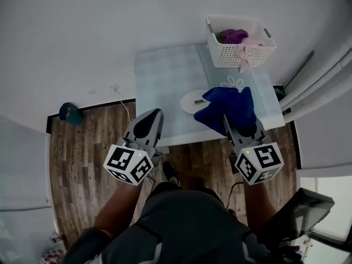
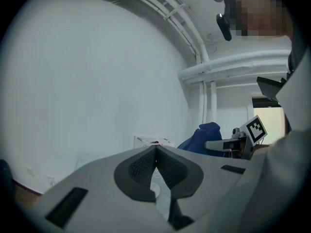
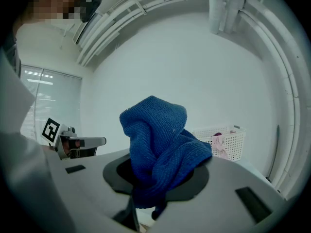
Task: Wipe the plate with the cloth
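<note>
A white plate lies on the small pale table, with something small and dark on it. A bunched blue cloth hangs over the plate's right side, and my right gripper is shut on it. In the right gripper view the cloth stands up out of the jaws and hides the fingertips. My left gripper is shut and empty, held up near the table's front left corner. In the left gripper view its tips meet, with the cloth off to the right.
A white basket with purple and pink cloths stands at the table's far right corner. White pipes run along the wall on the right. A teal object sits on the wooden floor to the left.
</note>
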`<state>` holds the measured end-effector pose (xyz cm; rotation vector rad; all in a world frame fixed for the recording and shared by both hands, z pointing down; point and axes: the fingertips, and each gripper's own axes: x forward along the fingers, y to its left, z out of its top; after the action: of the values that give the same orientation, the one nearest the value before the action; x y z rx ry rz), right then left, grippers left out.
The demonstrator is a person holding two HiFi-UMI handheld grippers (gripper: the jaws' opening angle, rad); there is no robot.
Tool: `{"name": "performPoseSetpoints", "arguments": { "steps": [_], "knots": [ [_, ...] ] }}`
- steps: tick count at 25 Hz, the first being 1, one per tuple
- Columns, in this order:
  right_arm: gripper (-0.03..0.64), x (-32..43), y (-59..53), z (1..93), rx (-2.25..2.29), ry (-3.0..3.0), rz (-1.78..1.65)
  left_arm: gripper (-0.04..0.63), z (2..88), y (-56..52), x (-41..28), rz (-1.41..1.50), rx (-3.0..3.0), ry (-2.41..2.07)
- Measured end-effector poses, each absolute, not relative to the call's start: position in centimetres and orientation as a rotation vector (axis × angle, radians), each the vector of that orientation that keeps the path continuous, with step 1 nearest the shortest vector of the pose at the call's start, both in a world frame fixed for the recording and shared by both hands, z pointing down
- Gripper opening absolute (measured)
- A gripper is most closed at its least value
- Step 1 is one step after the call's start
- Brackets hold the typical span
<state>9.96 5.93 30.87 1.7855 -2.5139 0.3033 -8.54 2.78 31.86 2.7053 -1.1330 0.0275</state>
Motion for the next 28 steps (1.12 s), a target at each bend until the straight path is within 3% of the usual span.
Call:
{"name": "performPoseSetpoints", "arguments": {
  "steps": [9,28],
  "knots": [
    [0.120,11.0,9.5,29.9,1.742,-2.574,0.295,0.009,31.0,7.3,-7.2,0.057,2.687,-1.223],
    [0.118,6.2,14.1,28.8,1.830,-2.487,0.269,0.009,29.6,10.7,-11.1,-0.009,2.724,-1.122]
  ]
}}
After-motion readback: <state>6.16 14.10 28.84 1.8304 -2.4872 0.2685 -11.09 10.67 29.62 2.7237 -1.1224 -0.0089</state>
